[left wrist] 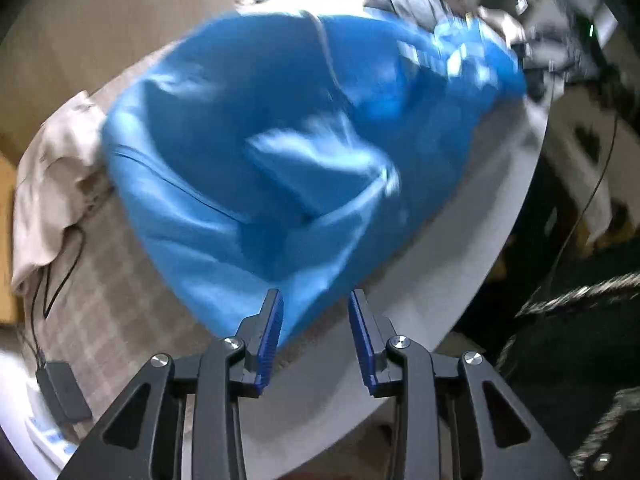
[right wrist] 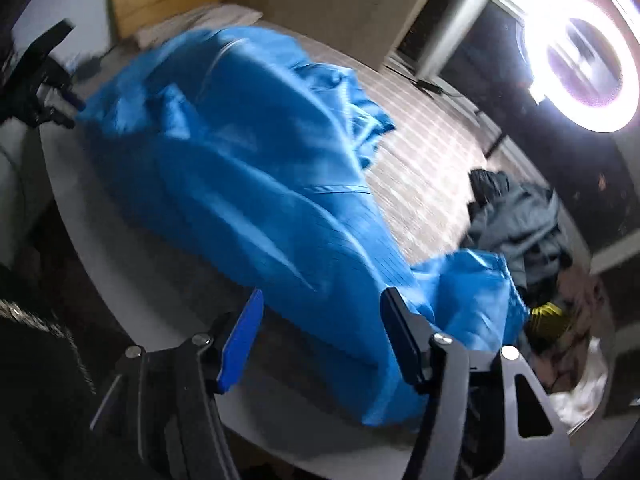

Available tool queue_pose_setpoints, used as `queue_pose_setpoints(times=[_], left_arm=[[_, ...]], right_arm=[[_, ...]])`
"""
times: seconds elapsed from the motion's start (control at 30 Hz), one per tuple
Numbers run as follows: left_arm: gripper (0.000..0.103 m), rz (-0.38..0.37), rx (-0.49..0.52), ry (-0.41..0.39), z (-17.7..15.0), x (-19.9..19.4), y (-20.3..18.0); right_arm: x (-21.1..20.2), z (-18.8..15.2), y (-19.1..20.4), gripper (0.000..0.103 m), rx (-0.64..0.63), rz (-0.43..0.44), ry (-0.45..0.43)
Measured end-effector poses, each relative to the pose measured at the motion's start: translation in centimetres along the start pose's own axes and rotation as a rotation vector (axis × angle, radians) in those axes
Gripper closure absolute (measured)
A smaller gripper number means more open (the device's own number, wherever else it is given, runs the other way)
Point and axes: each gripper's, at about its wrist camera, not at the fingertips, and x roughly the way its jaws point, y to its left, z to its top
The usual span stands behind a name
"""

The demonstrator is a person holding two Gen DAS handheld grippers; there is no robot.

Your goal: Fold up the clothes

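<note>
A bright blue garment (left wrist: 248, 152) lies rumpled across the round table, blurred in both views. In the left wrist view my left gripper (left wrist: 315, 300) hangs over its near corner. The jaws stand apart, bare grey table shows between the blue pads, and the cloth's tip ends beside the left pad (left wrist: 272, 332). In the right wrist view my right gripper (right wrist: 323, 300) stands open above another part of the blue garment (right wrist: 248, 168). The fabric passes under the wide gap without being pinched. The left gripper (right wrist: 52, 92) shows dark at that view's far left, beside the garment's edge.
The grey table rim (left wrist: 460, 264) curves at the right, with a checked cover (left wrist: 120, 304) on the far part. A beige cloth (left wrist: 52, 168), a cable and a black adapter (left wrist: 60, 392) lie at the left. Dark clothes (right wrist: 516, 216) are piled beside a ring light (right wrist: 580, 64).
</note>
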Motion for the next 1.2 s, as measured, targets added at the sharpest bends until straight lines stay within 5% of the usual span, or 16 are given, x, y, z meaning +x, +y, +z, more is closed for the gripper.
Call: queue_pose_setpoints(times=[0.1,0.17,0.37,0.5,0.57,0.6,0.63,0.67,0.73,0.83,0.93,1.1,1.2], left_arm=[[0.103,-0.003,-0.016,0.031,0.5,2.2,0.7],[0.103,0.004,-0.018,0.042,0.9,3.0,1.0],[0.103,-0.007,-0.009,0.016,1.7,1.3,0.8],[0.103,-0.024,-0.034,0.009,1.9,0.7,1.1],[0.098,-0.015,-0.017,0.011,1.5,0.4,0.9],[0.098,0.001,-0.008,0.012,1.3,0.3,0.8],[0.092,-0.003,-0.005,0.013,1.1,0.3,0.7],[0.084,-0.006,0.0,0.007,0.9,0.4,0.5],[0.081,-0.006,0.022,-0.007,0.5,0.8,-0.1],[0.103,0.029,0.037,0.009,0.8,2.5,-0.4],[0.103,0.054,0.033,-0.011,1.6,2.2,-0.2],[0.103,0.276,0.013,-0.233,6.5,-6.2,0.4],[0.103,0.435,-0.013,-0.457,10.1,-16.1,1.9]], right_arm=[[1.3,0.4,0.7,0.042,-0.053,0.011,0.017],[2.4,0.9,1.0,0.042,-0.105,-0.042,0.032],[5.6,3.6,-2.2,0.039,-0.179,0.034,0.057],[9.5,3.9,-3.0,0.039,-0.112,0.226,0.198],[9.5,2.9,-1.8,0.049,-0.136,0.23,0.213],[9.5,2.4,-1.1,0.084,-0.149,0.228,0.219],[9.5,1.9,-0.4,0.099,-0.162,0.226,0.225],[9.5,1.4,0.3,0.099,-0.175,0.224,0.231],[8.7,1.1,0.4,0.1,-0.143,0.221,0.211],[7.4,0.7,0.4,0.1,-0.092,0.191,0.179],[5.1,0.9,0.3,0.1,-0.058,0.106,0.128],[-2.3,4.5,-2.0,0.101,0.04,-0.126,-0.092],[-8.9,8.8,-5.5,0.102,0.16,-0.246,-0.296]])
